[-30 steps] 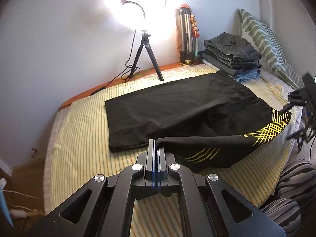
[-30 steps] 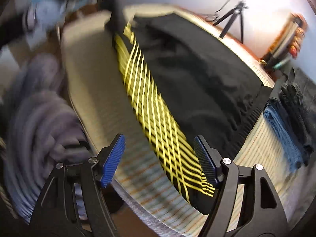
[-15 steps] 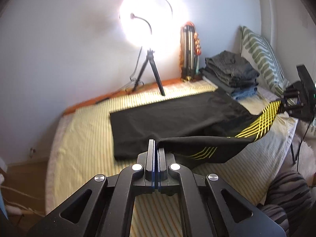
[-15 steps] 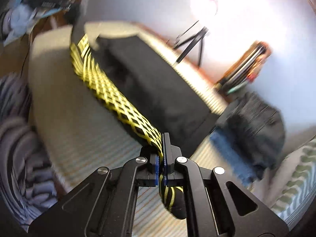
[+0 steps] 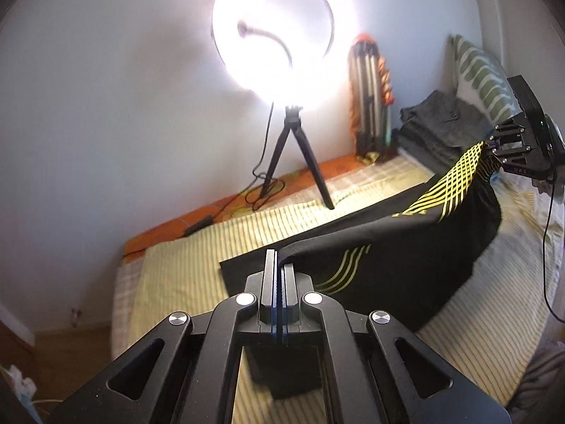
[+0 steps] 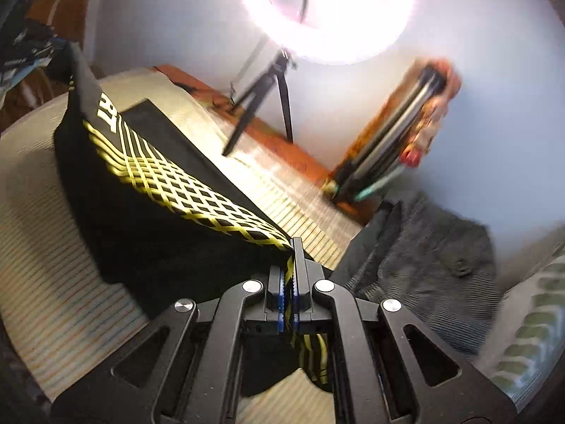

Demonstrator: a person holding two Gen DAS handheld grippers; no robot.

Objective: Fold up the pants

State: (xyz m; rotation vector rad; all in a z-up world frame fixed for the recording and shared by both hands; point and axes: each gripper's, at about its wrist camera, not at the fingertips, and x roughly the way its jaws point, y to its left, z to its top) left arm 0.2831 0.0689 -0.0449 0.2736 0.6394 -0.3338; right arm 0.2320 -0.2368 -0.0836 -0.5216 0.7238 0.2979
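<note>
Black pants (image 5: 406, 247) with a yellow lattice print hang lifted over the yellow striped bed (image 5: 197, 265). My left gripper (image 5: 280, 265) is shut on one corner of the near edge. My right gripper (image 5: 489, 146) shows at the far right of the left wrist view, clamping the yellow-printed corner. In the right wrist view the pants (image 6: 169, 212) stretch away from my right gripper (image 6: 292, 247), which is shut on the cloth, towards the left gripper (image 6: 70, 56) at the upper left. The lower layer of the pants still lies on the bed.
A lit ring light on a small tripod (image 5: 293, 162) stands at the far edge of the bed. A folded tripod (image 5: 369, 106) leans on the wall. A stack of folded clothes (image 5: 438, 123) and a striped pillow (image 5: 476, 74) lie at the right.
The right gripper closed on the yellow-printed corner. Both grippers then lifted the near edge of the pants and carried it towards the far side of the bed.
</note>
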